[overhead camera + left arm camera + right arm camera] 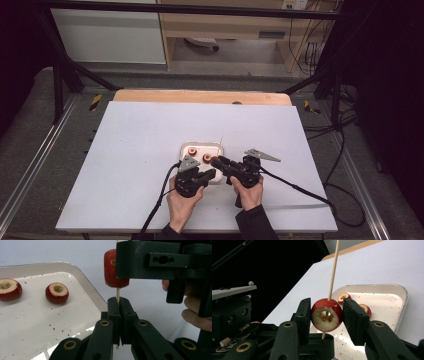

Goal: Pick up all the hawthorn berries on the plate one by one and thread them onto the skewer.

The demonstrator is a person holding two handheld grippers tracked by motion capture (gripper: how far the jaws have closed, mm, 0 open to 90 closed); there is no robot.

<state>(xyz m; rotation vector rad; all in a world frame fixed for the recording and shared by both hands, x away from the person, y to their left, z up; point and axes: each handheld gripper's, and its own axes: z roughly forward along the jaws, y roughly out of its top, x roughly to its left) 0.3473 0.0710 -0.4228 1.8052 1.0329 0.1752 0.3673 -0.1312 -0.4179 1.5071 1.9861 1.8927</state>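
Observation:
A hollowed red fruit (326, 318) sits pinched between the jaws of my right gripper (327, 311), which is shut on it. A thin wooden skewer (333, 270) runs through the fruit's cored hole and sticks up above it. Just below the fruit (113, 268), my left gripper (119, 302) is shut on the lower end of the skewer (117, 293). In the high view both grippers meet over the near right corner of the tray: the left gripper (211, 173) points right and the right gripper (218, 161) points left.
A white tray (216, 146) lies mid-table with two more hollowed red fruits (192, 150) (206, 158) and red crumbs. A white sheet (140, 150) covers the table, with a wooden edge (200, 96) at the back. Cables trail toward the front and right.

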